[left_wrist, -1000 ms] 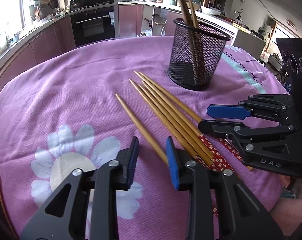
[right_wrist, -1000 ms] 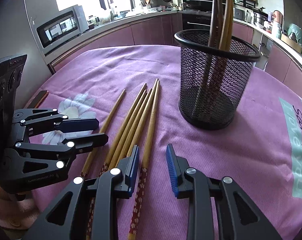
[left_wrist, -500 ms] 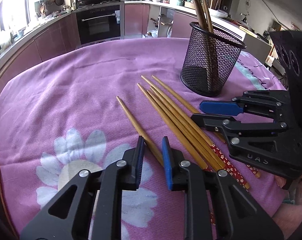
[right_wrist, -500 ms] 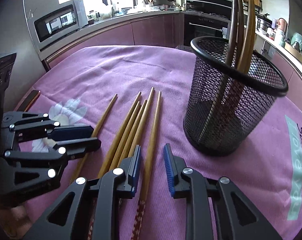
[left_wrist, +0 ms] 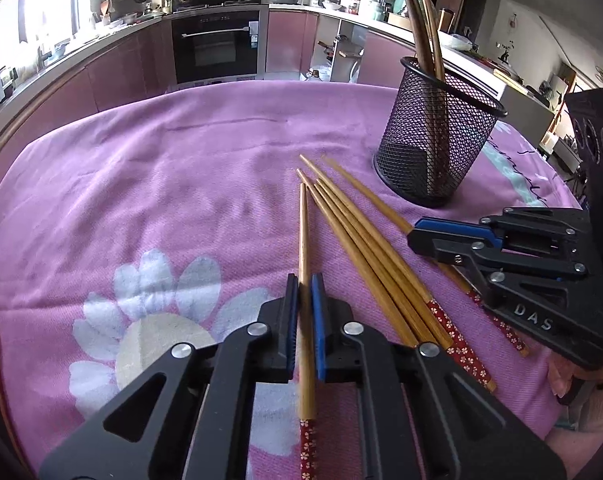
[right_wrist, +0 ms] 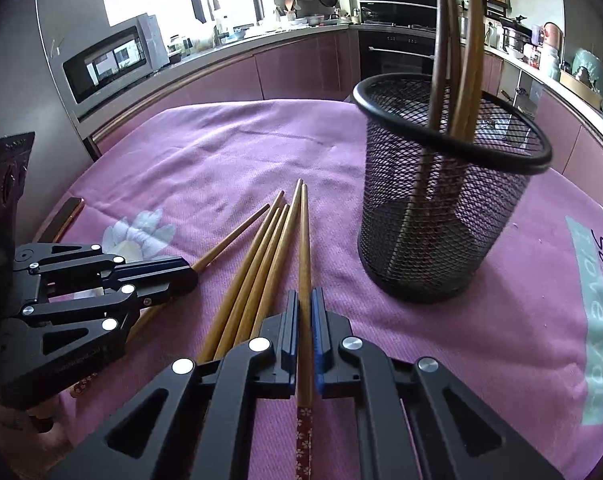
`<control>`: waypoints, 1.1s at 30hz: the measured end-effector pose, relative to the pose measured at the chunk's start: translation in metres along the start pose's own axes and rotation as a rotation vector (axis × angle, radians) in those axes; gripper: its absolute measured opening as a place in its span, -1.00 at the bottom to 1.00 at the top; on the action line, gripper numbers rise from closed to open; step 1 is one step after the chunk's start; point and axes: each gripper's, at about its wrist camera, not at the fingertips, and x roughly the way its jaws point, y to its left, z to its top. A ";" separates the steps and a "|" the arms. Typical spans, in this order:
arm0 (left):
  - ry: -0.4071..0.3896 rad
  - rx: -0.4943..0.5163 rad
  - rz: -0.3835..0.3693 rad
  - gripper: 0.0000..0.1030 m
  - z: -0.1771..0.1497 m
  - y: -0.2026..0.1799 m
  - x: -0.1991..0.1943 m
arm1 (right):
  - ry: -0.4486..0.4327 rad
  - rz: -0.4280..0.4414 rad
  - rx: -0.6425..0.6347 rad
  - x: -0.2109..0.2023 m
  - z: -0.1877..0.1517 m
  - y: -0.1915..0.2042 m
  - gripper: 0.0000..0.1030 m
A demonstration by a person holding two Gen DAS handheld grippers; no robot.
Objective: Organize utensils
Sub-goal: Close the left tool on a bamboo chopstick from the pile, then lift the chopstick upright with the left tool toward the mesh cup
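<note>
Several bamboo chopsticks (left_wrist: 365, 240) with red flowered ends lie side by side on the purple cloth, also in the right wrist view (right_wrist: 261, 256). My left gripper (left_wrist: 304, 280) is shut on the leftmost chopstick (left_wrist: 302, 232), which points forward between its pads. My right gripper (right_wrist: 305, 300) is shut on the rightmost chopstick (right_wrist: 304, 240). A black mesh holder (left_wrist: 437, 136) stands upright behind the pile with a few chopsticks in it; it also shows in the right wrist view (right_wrist: 441, 208). Each gripper appears in the other's view: the right one (left_wrist: 421, 236), the left one (right_wrist: 181, 276).
The table is covered by a purple cloth with a white flower print (left_wrist: 149, 312) and teal lettering (right_wrist: 597, 312) at its right side. A dark flat object (right_wrist: 61, 216) lies at the table's left edge. Kitchen counters and an oven (left_wrist: 215, 44) stand behind.
Both grippers have closed, each on one chopstick. The left gripper's chopstick has swung from slanted to pointing straight ahead. The right gripper has moved closer to the holder.
</note>
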 end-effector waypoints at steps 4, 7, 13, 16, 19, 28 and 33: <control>-0.009 -0.010 -0.006 -0.85 0.000 0.001 -0.005 | -0.019 0.015 0.008 -0.009 -0.001 -0.001 -0.90; -0.021 -0.016 -0.016 -0.85 0.000 0.003 -0.010 | -0.040 0.039 0.011 -0.018 -0.002 -0.001 -0.90; -0.045 -0.036 -0.061 -0.85 0.002 0.005 -0.023 | -0.088 0.064 0.009 -0.039 -0.005 0.000 -0.90; -0.060 -0.042 -0.097 -0.85 0.004 0.005 -0.032 | -0.118 0.077 0.019 -0.052 -0.005 -0.002 -0.90; -0.077 -0.046 -0.129 -0.85 0.007 0.002 -0.041 | -0.142 0.092 0.036 -0.061 -0.005 -0.005 -0.90; -0.113 -0.061 -0.207 -0.85 0.013 -0.002 -0.058 | -0.208 0.112 0.088 -0.085 -0.006 -0.017 -0.90; -0.127 -0.062 -0.235 -0.85 0.015 -0.005 -0.063 | -0.232 0.113 0.109 -0.092 -0.008 -0.024 -0.90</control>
